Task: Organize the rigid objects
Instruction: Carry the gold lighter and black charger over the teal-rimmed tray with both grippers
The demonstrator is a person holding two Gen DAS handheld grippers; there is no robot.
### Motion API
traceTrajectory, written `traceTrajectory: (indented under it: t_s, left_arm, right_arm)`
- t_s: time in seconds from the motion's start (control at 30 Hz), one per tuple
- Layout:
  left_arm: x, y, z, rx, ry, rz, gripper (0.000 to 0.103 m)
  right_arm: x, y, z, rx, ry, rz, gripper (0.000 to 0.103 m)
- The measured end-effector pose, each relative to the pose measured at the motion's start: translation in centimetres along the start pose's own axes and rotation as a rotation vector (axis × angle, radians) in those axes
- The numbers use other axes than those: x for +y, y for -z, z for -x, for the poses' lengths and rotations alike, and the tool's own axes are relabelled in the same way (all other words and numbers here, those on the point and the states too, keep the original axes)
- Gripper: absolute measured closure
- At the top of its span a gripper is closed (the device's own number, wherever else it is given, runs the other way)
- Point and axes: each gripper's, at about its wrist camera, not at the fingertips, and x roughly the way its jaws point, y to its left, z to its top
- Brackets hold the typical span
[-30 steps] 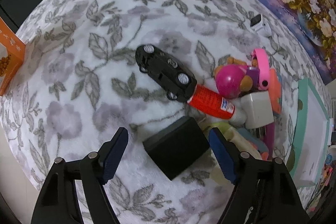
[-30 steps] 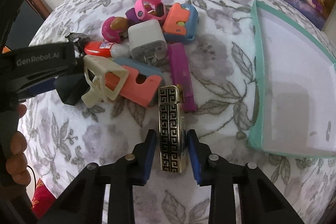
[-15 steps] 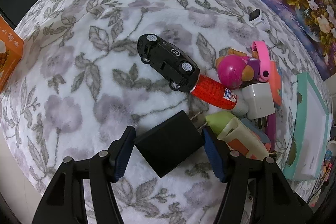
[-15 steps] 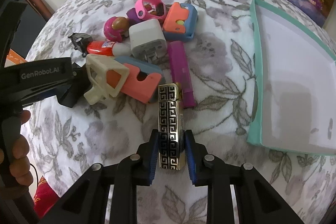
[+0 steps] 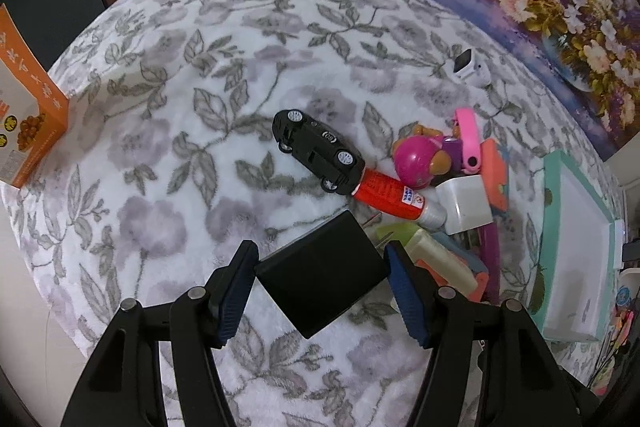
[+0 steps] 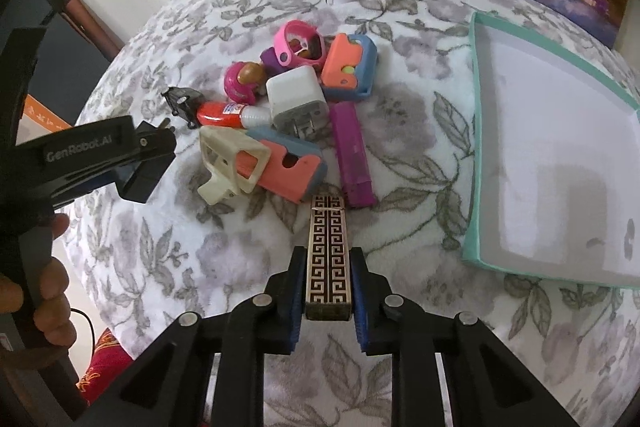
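Both jaws are clamped, the left gripper (image 5: pixel 320 285) on a black charger (image 5: pixel 322 277) and the right gripper (image 6: pixel 328 293) on a patterned lighter (image 6: pixel 328 251), yet the teal tray (image 6: pixel 478 131) at 3 o'clock is empty and the toy pile (image 6: pixel 292 115) at 12 waits.

1. The left gripper (image 5: pixel 322 281) points steeply down, its two blue pads pressed against opposite sides of a black charger block (image 5: pixel 320 277) that sits cornerwise between them.
2. In the right wrist view the left gripper enters from the left edge, and a hand (image 6: pixel 38 291) wraps its fingers around the black handle.
3. The right gripper (image 6: pixel 329 293) also points steeply down; its jaws have just been closing and now clamp a patterned lighter (image 6: pixel 328 259) by its near end.
4. The lighter sticks out forward past the right gripper's fingertips.
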Motion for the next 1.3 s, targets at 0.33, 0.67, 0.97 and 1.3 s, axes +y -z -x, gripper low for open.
traceTrajectory:
  t_s: [0.33, 0.67, 0.97, 1.3]
  left_arm:
    - [-1.6, -0.4, 3.1, -0.075, 0.012, -0.011, 0.037]
    - [-6.2, -0.4, 7.1, -0.115, 0.080, -0.061, 0.037]
    - [-12.9, -0.9, 8.9, -0.141, 0.105, -0.176, 0.037]
    - [-19.9, -0.6, 7.3, -0.131, 0.094, -0.300, 0.036]
  right_arm:
    - [-1.8, -0.2, 3.7, -0.102, -0.050, -0.060, 0.081]
    - [-5.0, -1.5, 8.3, -0.212, 0.036, -0.146, 0.081]
    - [-10.8, -3.0, 10.8, -0.277, 0.133, -0.251, 0.081]
    - [-17.3, -4.0, 11.5, -0.320, 0.195, -0.348, 0.081]
